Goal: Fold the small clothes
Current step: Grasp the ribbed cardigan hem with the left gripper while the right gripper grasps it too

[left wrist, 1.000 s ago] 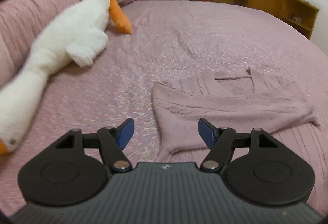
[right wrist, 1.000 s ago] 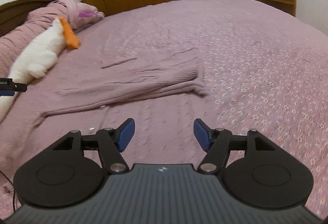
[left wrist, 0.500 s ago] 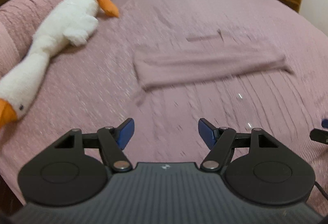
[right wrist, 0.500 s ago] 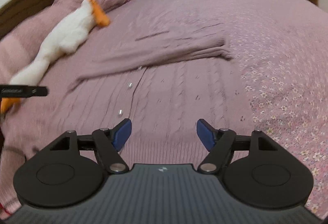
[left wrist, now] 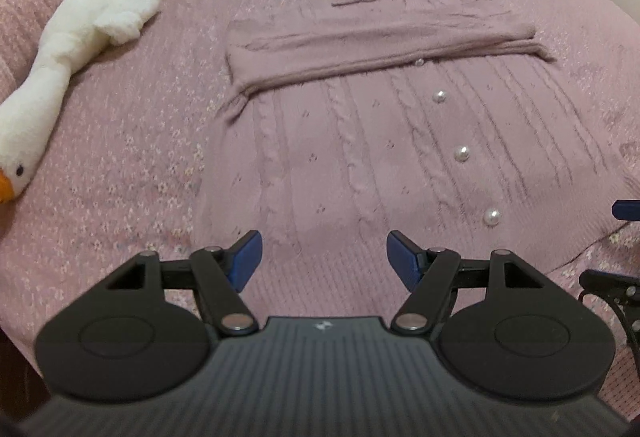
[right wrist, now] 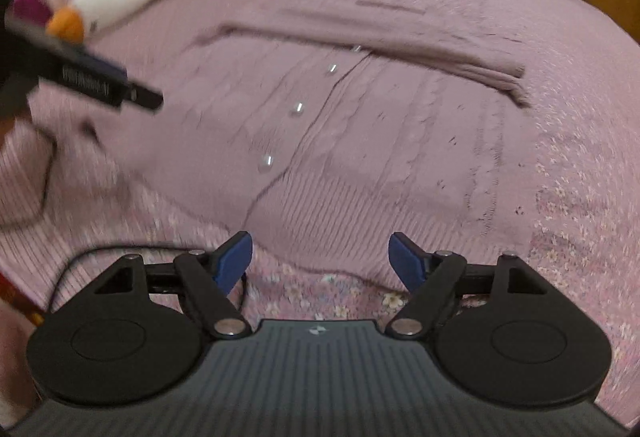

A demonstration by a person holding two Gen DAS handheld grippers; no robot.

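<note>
1. Left wrist view: the left gripper (left wrist: pixel 324 255) hovers with its jaws spread wide and nothing between them, just over the near hem of a mauve knitted cardigan (left wrist: pixel 360 165). The cardigan lies flat on the bedspread (left wrist: pixel 120 141), front up, with both sleeves (left wrist: pixel 380 41) laid across its upper part. It looks soft, limp and light, likely to sag and stretch when lifted, so a pinch on the ribbed hem (left wrist: pixel 320 277) near a corner seems the soundest hold. The pearl buttons (left wrist: pixel 462 154) are hard and smooth, poor places to grip. A plush goose (left wrist: pixel 92 21) lies well apart on the left.

2. Still in that view: the cardigan's colour nearly matches the bedspread, so its left edge is hard to trace. The near hem is partly hidden behind the gripper body. Only a blue tip of the right gripper (left wrist: pixel 628 209) shows at the frame's edge.

3. Right wrist view: the right gripper (right wrist: pixel 320 259) is likewise open and empty, poised at the hem's right half, near the button placket (right wrist: pixel 296 157). The hem corner on its side looks the natural pick-up point.

4. In that view, blur smears the left part: the left gripper (right wrist: pixel 100 81) is a dark streak, and its jaws cannot be read here. The collar end beyond the sleeves is too faint to make out.
</note>
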